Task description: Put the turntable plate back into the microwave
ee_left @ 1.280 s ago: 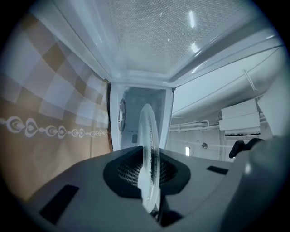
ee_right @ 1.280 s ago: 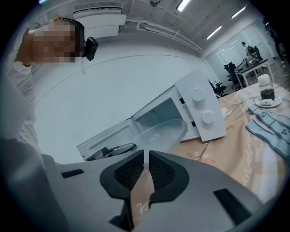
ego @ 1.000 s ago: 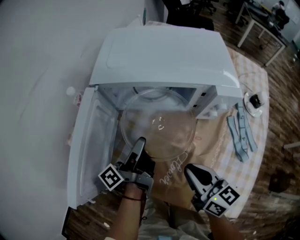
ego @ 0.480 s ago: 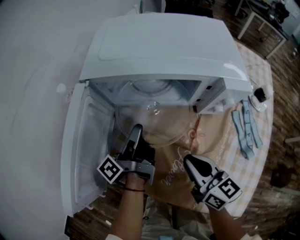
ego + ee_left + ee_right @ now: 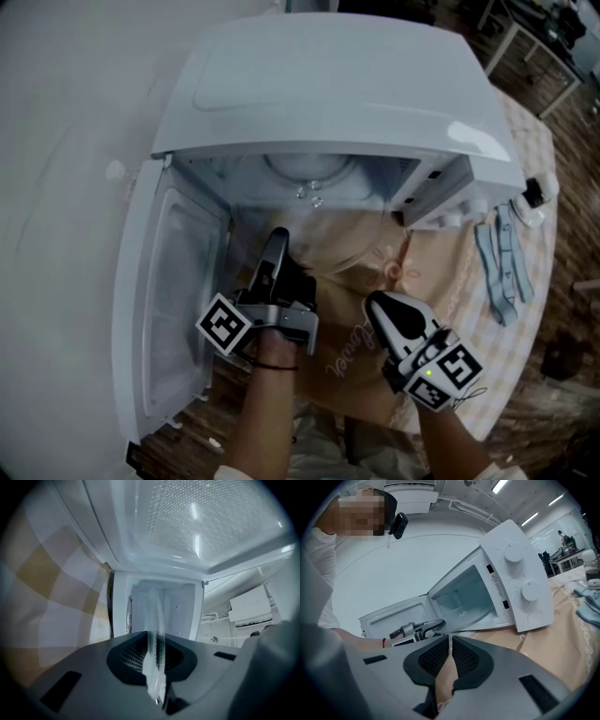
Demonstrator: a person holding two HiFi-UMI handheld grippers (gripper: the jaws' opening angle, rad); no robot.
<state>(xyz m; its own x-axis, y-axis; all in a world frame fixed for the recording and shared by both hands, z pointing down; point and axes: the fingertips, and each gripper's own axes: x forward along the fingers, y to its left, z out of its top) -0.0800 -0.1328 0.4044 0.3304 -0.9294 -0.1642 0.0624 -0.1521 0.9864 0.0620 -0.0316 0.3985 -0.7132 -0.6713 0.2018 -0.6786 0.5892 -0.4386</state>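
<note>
The white microwave stands with its door swung open to the left. My left gripper is at the cavity mouth, shut on the near rim of the clear glass turntable plate. Most of the plate lies inside the cavity, roughly level. In the left gripper view the plate shows edge-on between the jaws of the left gripper. My right gripper hovers over the tan cloth in front of the microwave, shut and empty. The right gripper view shows the right gripper with pads together, and the microwave beyond.
A tan cloth covers the table in front of the microwave. Blue strips lie to the right on the checked tablecloth, with a small object beyond them. The open door blocks the left side.
The left gripper has carried the glass plate forward, from the opening deeper into the microwave cavity. The right gripper has stayed about where it was, shut.
</note>
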